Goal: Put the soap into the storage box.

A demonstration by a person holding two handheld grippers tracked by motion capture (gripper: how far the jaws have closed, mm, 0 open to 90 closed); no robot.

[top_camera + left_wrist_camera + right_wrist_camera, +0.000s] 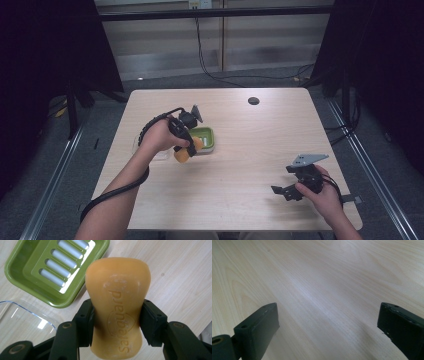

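Note:
An orange bar of soap [117,305] with embossed lettering is clamped between the black jaws of my left gripper [116,323]. It hangs above the table just in front of a green soap dish [37,272] with a slotted insert. In the high view the left gripper [186,146] holds the soap [182,153] at the near left edge of the green dish [207,137]. My right gripper [283,191] rests low at the front right of the table, jaws wide apart over bare wood [324,290].
A clear plastic lid [22,322] lies on the table beside the dish, on its left in the high view [142,145]. A dark round hole [253,100] marks the far side of the wooden table [240,200]. Cables trail from both grippers.

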